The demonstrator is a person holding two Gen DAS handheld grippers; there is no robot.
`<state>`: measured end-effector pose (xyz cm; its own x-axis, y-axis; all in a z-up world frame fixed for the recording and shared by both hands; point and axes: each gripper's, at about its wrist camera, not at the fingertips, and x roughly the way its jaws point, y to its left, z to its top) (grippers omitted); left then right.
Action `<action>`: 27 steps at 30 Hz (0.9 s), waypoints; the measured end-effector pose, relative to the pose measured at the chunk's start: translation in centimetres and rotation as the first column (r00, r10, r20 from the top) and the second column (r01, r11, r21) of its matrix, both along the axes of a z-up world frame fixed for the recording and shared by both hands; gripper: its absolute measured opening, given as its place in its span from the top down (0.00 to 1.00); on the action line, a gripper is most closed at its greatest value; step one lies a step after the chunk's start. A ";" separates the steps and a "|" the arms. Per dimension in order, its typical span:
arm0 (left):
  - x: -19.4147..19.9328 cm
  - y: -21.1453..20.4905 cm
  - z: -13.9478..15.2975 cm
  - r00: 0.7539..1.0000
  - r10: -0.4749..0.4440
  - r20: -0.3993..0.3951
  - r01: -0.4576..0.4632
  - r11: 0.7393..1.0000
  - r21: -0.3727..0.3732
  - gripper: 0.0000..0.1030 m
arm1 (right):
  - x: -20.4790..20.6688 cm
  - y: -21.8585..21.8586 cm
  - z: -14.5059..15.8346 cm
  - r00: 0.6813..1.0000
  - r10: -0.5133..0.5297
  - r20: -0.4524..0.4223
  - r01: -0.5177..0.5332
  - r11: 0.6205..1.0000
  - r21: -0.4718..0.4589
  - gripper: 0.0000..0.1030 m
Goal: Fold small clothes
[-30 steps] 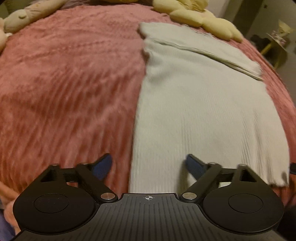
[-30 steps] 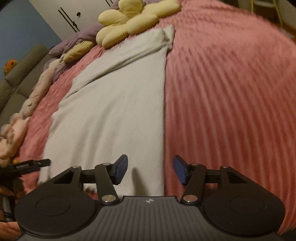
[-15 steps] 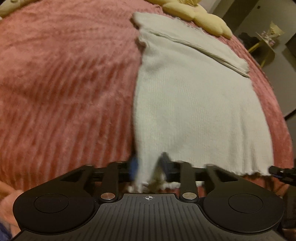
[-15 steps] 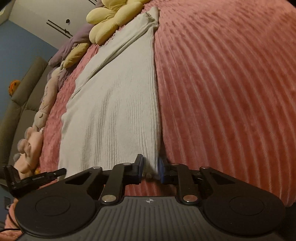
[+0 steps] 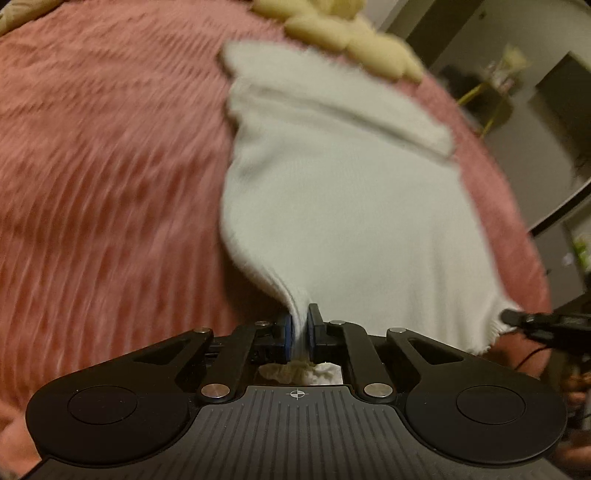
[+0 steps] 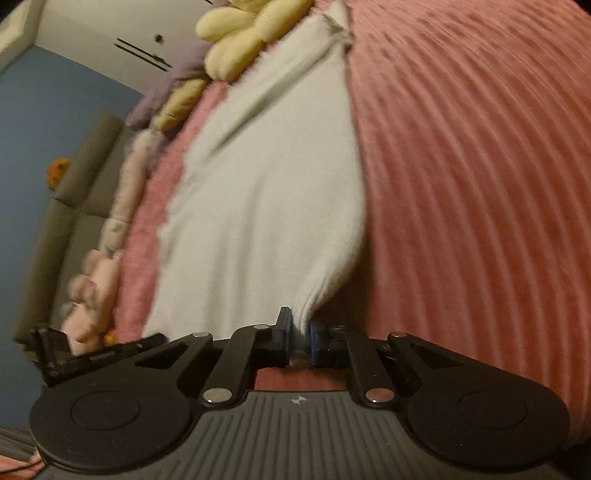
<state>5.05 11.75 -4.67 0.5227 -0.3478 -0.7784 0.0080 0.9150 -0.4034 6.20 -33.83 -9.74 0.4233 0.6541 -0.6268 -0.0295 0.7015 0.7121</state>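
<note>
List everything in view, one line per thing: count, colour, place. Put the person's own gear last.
garment: one, pale off-white knit, lying flat on the blanket, near corners lifted
blanket: one, pink ribbed, covering the whole bed
flower cushion: one, yellow, at the far end of the garment
soft toys: a row, pink and cream, exact count unclear, along the far side of the blanket in the right wrist view
sofa: one, grey, beyond the soft toys
orange item: one, on the sofa, too small to tell what it is
left tongs: one, black with blue pads, shut on the garment's near corner
right tongs: one, black with blue pads, shut on the garment's other near corner
</note>
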 end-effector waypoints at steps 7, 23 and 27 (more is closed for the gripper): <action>5.8 1.2 4.2 0.984 0.098 0.152 -0.092 0.995 -0.049 0.90 | 5.6 0.2 4.5 0.988 -0.060 0.142 0.059 0.998 0.010 0.92; 13.9 0.3 2.3 0.948 0.055 0.314 -0.131 0.966 0.224 0.30 | 16.3 3.6 6.2 0.914 -0.024 0.404 0.220 0.867 -0.447 0.52; 14.3 0.2 1.6 0.961 -0.039 0.275 -0.037 0.964 0.264 0.29 | 16.0 2.4 5.2 0.916 -0.020 0.400 0.219 0.860 -0.460 0.45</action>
